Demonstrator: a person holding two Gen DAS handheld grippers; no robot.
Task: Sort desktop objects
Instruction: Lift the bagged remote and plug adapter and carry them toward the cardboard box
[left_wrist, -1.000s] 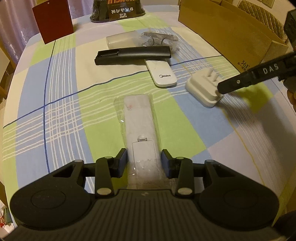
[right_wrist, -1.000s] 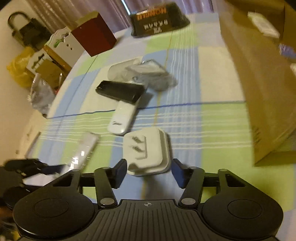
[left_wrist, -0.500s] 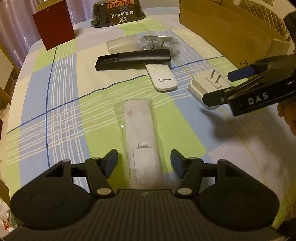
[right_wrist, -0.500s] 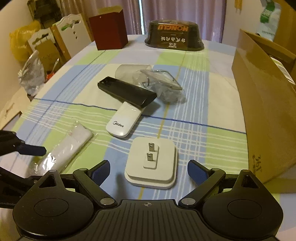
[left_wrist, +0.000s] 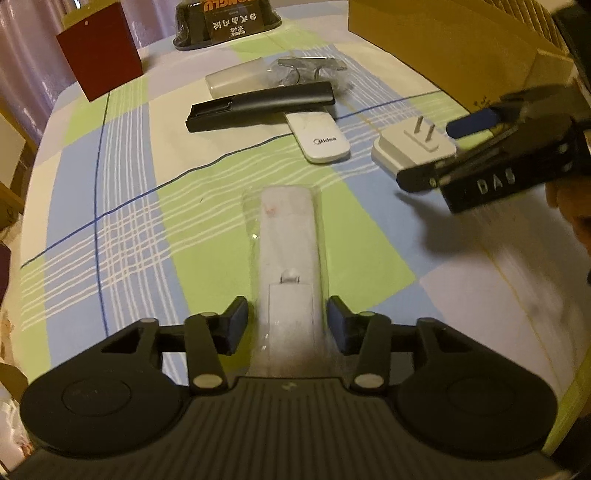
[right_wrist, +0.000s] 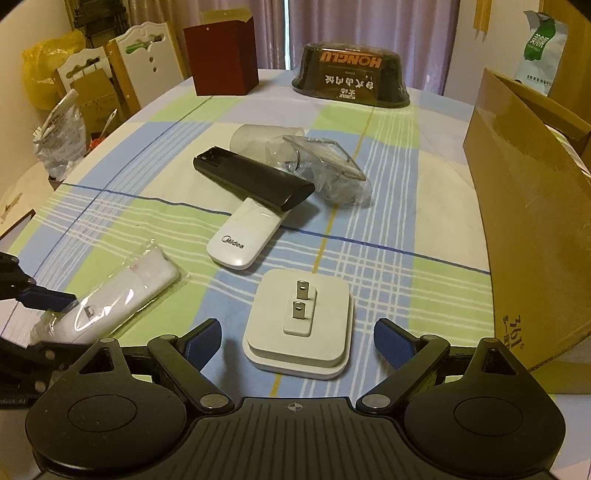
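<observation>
Left gripper (left_wrist: 287, 320) straddles the bagged white remote (left_wrist: 288, 254) on the checked tablecloth (left_wrist: 129, 206), jaws apart, contact apparently none. Right gripper (right_wrist: 297, 341) stands spread wide around the white plug adapter (right_wrist: 299, 328), clear of it.

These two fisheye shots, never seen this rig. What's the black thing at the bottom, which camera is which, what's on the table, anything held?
No robot: a person holds a two-finger gripper in each hand, with a camera on each looking along its fingers. The black shape at the bottom is the gripper itself.

In the left wrist view, the left gripper is open astride a white remote in a plastic bag. In the right wrist view, the right gripper is open around a white plug adapter, prongs up. Neither holds anything.

Also on the checked tablecloth: a black remote lying over a white Midea remote, and a cardboard box.
</observation>
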